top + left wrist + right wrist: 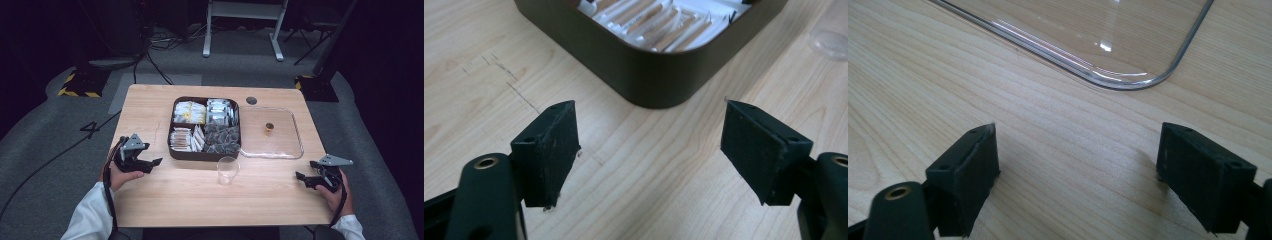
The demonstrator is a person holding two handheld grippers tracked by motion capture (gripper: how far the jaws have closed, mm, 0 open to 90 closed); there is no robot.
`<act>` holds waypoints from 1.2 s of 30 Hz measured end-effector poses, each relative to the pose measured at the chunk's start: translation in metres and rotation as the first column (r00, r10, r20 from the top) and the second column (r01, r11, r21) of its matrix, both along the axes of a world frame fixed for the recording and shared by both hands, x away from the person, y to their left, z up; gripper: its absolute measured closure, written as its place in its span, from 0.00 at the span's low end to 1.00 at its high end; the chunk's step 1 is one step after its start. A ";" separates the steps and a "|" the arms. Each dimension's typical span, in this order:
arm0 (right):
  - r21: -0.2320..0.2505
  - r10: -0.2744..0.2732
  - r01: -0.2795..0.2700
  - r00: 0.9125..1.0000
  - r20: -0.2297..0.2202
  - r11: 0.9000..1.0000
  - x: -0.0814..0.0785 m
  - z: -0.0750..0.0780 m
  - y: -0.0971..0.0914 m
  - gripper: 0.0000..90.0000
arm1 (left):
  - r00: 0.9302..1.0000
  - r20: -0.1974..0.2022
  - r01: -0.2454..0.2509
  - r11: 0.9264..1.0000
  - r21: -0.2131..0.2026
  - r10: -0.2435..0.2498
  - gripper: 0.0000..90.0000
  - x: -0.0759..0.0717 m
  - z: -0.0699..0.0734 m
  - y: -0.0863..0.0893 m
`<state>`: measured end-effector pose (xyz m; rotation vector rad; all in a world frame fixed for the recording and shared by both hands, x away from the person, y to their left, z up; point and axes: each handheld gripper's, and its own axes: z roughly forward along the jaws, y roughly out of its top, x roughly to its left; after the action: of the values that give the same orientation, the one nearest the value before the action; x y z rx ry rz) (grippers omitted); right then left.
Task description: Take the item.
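A dark brown box (204, 155) with compartments of packets and tea bags sits mid-table; its rounded corner (654, 80) lies just ahead of my left gripper. A clear lid or tray (297, 135) lies to the box's right with a small brown object (269, 128) on it. A clear plastic cup (228, 170) stands in front of the box. My left gripper (155, 164) rests on the table left of the box, open and empty (649, 135). My right gripper (301, 177) sits near the table's right front, open and empty (1078, 155), facing the tray's corner (1128, 82).
The wooden table (150, 195) has a round cable hole (251, 100) at the back. Bare wood lies between the two grippers in front of the cup. Cables and stand legs are on the floor beyond the table.
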<state>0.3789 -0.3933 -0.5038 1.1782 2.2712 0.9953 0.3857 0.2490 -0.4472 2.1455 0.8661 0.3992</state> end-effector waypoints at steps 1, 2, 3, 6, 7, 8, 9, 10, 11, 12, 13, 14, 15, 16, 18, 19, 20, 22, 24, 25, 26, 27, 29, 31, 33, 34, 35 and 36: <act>-0.001 0.000 0.000 1.000 0.001 1.000 0.000 0.000 0.000 0.19 | 1.000 0.020 -0.004 1.000 0.003 0.004 0.27 0.002 0.005 0.000; -0.001 0.000 0.000 1.000 0.001 1.000 0.000 0.000 0.000 0.19 | 1.000 0.020 -0.004 1.000 0.003 0.004 0.27 0.002 0.005 0.000; 0.000 0.000 0.000 1.000 0.001 1.000 0.000 0.000 0.000 0.19 | 1.000 0.027 -0.007 1.000 -0.003 0.007 0.27 0.004 0.008 -0.001; 0.001 0.000 0.000 1.000 0.000 1.000 0.000 0.000 0.000 0.19 | 0.999 0.045 -0.007 1.000 -0.007 0.007 0.28 0.008 0.014 -0.003; 0.000 0.000 0.000 1.000 0.000 1.000 0.000 0.000 0.000 0.19 | 0.998 0.058 -0.006 1.000 -0.008 0.007 0.29 0.010 0.017 -0.004; 0.000 0.000 0.000 1.000 0.000 1.000 0.000 0.000 0.000 0.19 | 0.998 0.061 -0.007 1.000 -0.013 0.008 0.31 0.012 0.019 -0.005; 0.000 0.000 0.000 1.000 0.000 1.000 0.000 0.000 0.000 0.19 | 0.998 0.069 -0.009 1.000 -0.009 0.009 0.31 0.015 0.022 -0.006; 0.000 0.000 0.000 1.000 0.000 1.000 0.000 0.000 0.000 0.19 | 0.997 0.075 -0.009 1.000 -0.014 0.010 0.31 0.017 0.025 -0.008; 0.000 0.000 0.000 1.000 0.001 1.000 0.000 0.000 0.000 0.19 | 0.997 0.081 -0.005 1.000 -0.019 0.007 0.32 0.019 0.028 -0.009; 0.000 0.000 0.000 1.000 0.001 1.000 0.000 0.000 0.000 0.19 | 0.997 0.082 -0.002 1.000 -0.019 0.003 0.34 0.023 0.031 -0.012; -0.001 0.000 0.000 1.000 0.001 1.000 0.000 0.000 0.000 0.19 | 0.996 0.087 0.000 1.000 -0.015 0.002 0.35 0.026 0.033 -0.014; -0.001 0.000 0.000 1.000 0.001 1.000 0.000 0.000 0.000 0.19 | 0.996 0.094 0.001 1.000 -0.014 0.000 0.36 0.028 0.034 -0.016; -0.001 0.000 0.000 1.000 0.001 1.000 0.000 0.000 0.000 0.19 | 0.996 0.093 0.002 1.000 -0.012 -0.001 0.36 0.031 0.036 -0.018; -0.001 0.000 0.000 1.000 0.001 1.000 0.000 0.000 0.000 0.19 | 0.996 0.094 0.004 1.000 -0.008 -0.003 0.36 0.035 0.039 -0.020; -0.001 0.000 0.000 1.000 0.002 1.000 0.000 0.000 0.000 0.19 | 0.996 0.094 0.003 1.000 -0.006 -0.003 0.36 0.041 0.042 -0.023; -0.001 -0.001 0.001 1.000 0.001 1.000 0.000 0.000 0.000 0.19 | 0.996 0.091 0.001 1.000 -0.005 0.000 0.37 0.046 0.044 -0.026; -0.001 -0.001 0.001 1.000 0.001 1.000 0.000 0.000 0.000 0.19 | 0.996 0.086 0.003 1.000 -0.002 -0.003 0.37 0.049 0.045 -0.027; 0.000 -0.001 0.001 1.000 0.001 1.000 0.000 0.000 0.000 0.19 | 0.996 0.094 0.002 1.000 0.008 -0.003 0.40 0.056 0.048 -0.032; 0.000 0.000 0.000 1.000 0.001 1.000 0.000 0.000 0.000 0.19 | 0.996 0.088 0.009 1.000 0.007 -0.009 0.41 0.062 0.049 -0.035; 0.000 0.000 0.000 1.000 0.000 1.000 0.000 0.000 0.000 0.19 | 0.995 0.096 0.008 1.000 0.022 -0.010 0.42 0.065 0.050 -0.037; 0.000 0.000 0.000 1.000 0.000 1.000 0.000 0.000 0.000 0.19 | 0.996 0.094 0.008 1.000 0.027 -0.010 0.43 0.068 0.050 -0.039; 0.000 -0.001 0.001 1.000 0.000 1.000 0.000 0.000 0.000 0.19 | 0.995 0.098 0.010 1.000 0.025 -0.013 0.43 0.072 0.051 -0.040; 0.000 -0.001 0.001 1.000 0.000 1.000 0.000 0.000 0.000 0.19 | 0.995 0.103 0.011 1.000 0.011 -0.012 0.48 0.079 0.053 -0.043; 0.000 -0.001 0.001 1.000 0.000 1.000 0.000 0.000 0.000 0.19 | 0.996 0.091 0.021 1.000 0.016 -0.022 0.52 0.088 0.055 -0.049; -0.001 0.000 0.000 1.000 0.002 1.000 0.000 0.000 0.000 0.19 | 0.995 0.091 0.023 0.999 0.034 -0.026 0.54 0.096 0.055 -0.056; 0.000 0.000 0.000 1.000 0.001 1.000 0.000 0.000 0.000 0.19 | 0.996 0.085 0.029 0.999 0.036 -0.032 0.55 0.099 0.055 -0.058; 0.001 0.000 0.000 1.000 0.000 1.000 0.000 0.000 0.000 0.19 | 0.996 0.082 0.029 0.999 0.045 -0.033 0.56 0.103 0.055 -0.062; 0.000 0.001 -0.001 1.000 0.000 1.000 0.000 0.000 0.000 0.19 | 0.996 0.083 0.028 0.998 0.051 -0.032 0.57 0.106 0.055 -0.066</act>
<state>0.3789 -0.3934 -0.5038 1.1771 2.2721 0.9961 0.4919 0.1830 -0.3917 2.1680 0.7834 0.4964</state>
